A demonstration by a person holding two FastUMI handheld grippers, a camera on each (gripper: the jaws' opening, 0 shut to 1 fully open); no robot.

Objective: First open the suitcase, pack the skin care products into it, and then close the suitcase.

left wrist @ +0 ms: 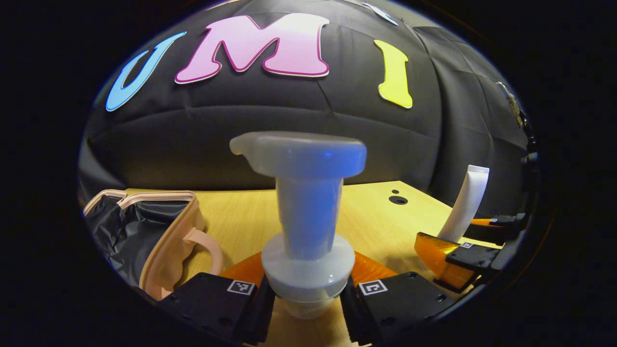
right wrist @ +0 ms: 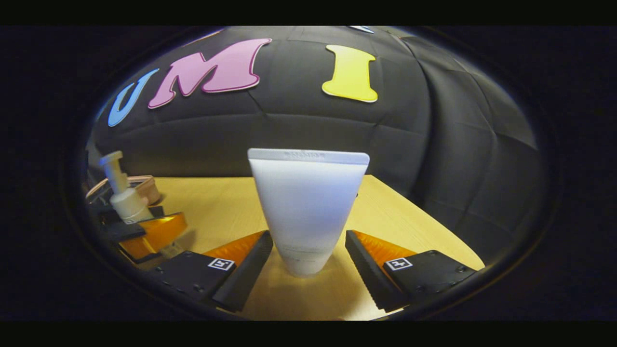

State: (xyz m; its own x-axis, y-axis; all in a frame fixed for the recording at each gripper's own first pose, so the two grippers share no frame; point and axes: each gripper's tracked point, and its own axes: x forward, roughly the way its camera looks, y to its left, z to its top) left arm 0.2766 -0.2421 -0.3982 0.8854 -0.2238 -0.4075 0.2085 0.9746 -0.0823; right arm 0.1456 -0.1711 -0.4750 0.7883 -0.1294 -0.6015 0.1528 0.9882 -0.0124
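Left tongs gripping pump bottle, right tongs straddling tube

Pump bottle – translucent white; tube white; suitcase beige, black lining; table light wood-grain.

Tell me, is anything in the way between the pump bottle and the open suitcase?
Nothing visible is. In the left gripper view the left gripper has its jaws closed around the pump bottle, and only bare table lies between it and the open suitcase off to the left.
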